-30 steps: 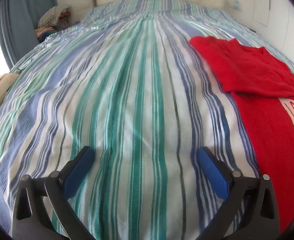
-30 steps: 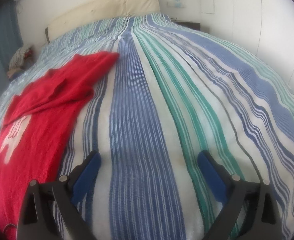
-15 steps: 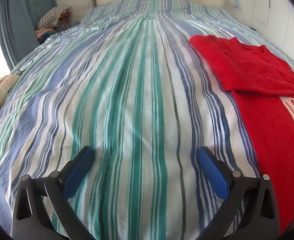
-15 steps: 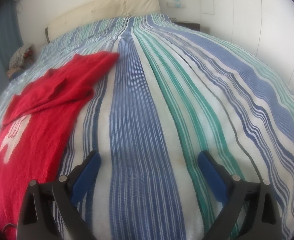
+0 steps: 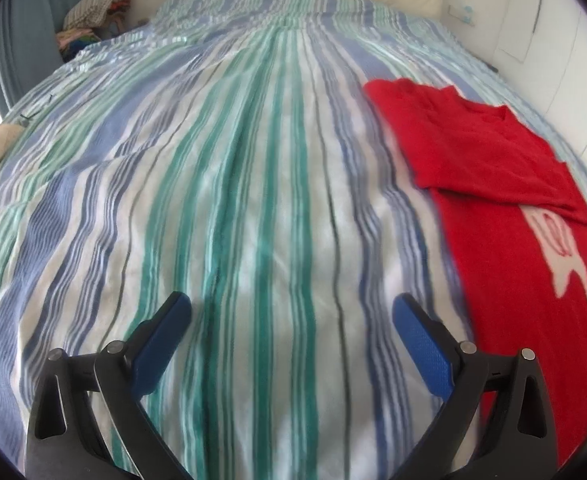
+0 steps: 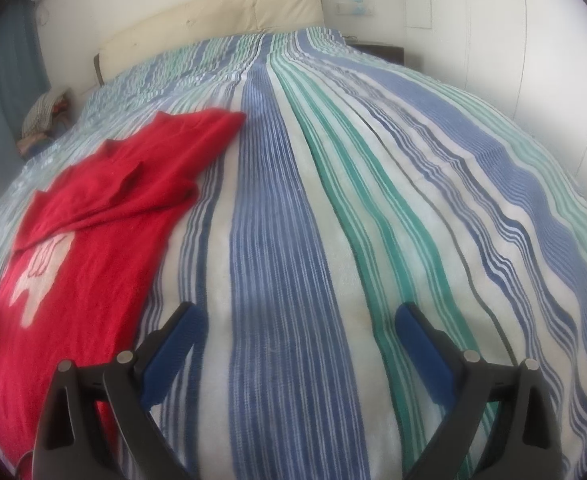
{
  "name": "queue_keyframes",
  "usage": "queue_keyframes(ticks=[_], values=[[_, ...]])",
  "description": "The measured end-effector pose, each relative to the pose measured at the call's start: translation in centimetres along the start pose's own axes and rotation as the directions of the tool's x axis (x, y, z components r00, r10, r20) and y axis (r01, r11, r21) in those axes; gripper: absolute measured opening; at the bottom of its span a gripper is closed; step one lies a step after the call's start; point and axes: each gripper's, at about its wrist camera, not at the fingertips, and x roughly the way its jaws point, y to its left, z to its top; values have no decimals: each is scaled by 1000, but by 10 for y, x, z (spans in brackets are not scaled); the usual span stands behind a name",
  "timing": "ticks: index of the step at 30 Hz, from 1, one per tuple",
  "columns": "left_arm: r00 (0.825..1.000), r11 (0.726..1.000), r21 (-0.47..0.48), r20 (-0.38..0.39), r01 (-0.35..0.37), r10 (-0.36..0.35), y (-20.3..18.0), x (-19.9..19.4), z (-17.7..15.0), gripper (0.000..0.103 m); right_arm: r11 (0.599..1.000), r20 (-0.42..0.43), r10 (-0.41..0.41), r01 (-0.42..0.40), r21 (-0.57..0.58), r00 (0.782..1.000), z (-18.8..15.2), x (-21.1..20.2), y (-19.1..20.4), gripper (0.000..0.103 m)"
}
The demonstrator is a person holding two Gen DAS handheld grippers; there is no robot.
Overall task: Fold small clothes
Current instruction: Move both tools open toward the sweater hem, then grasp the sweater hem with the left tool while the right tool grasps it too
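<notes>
since the earlier frame the left view has swung slightly: the red shirt (image 5: 505, 200) now sits further into the right of frame, blurred. left gripper (image 5: 292, 312) is spread wide over the striped bedspread (image 5: 229, 184), holding nothing. right gripper (image 6: 299, 322) is likewise spread and empty, with the shirt (image 6: 93, 216) at left of frame, top folded over.

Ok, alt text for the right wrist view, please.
A red shirt with a white print lies at left on a striped bed, its top part folded over. The open right gripper hovers beside it, holding nothing.
</notes>
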Motion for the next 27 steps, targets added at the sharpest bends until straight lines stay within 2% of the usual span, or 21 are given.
queue_keyframes(ticks=[2, 3, 5, 8, 10, 12, 17, 27], values=[[989, 989, 34, 16, 143, -144, -13, -31, -11, 101, 996, -4, 87, -87, -30, 996, 2, -30, 9, 97], [984, 982, 75, 15, 174, -176, -23, -43, -19, 101, 990, -9, 124, -124, -67, 992, 0, -47, 17, 97], [984, 971, 159, 1, 177, -179, -46, -58, -40, 102, 976, -31, 137, -140, -168, 990, -11, -77, 37, 97], [992, 972, 200, -5, 123, -125, -69, -67, -67, 102, 933, -10, 25, -27, -359, 1000, -35, -109, 78, 97], [995, 980, 175, -9, 96, -96, -76, -69, -76, 101, 889, 26, -58, 63, -453, 998, -48, -120, 103, 97], [996, 986, 141, -14, 87, -86, -79, -71, -81, 101, 858, 52, -115, 126, -498, 992, -56, -125, 121, 97], [996, 993, 87, -40, 82, -79, -79, -70, -82, 101, 847, 63, -133, 146, -511, 989, -61, -120, 134, 97], [997, 995, 82, -61, 53, -48, -83, -66, -81, 101, 870, 35, -193, 188, -456, 981, -56, -109, 114, 96]])
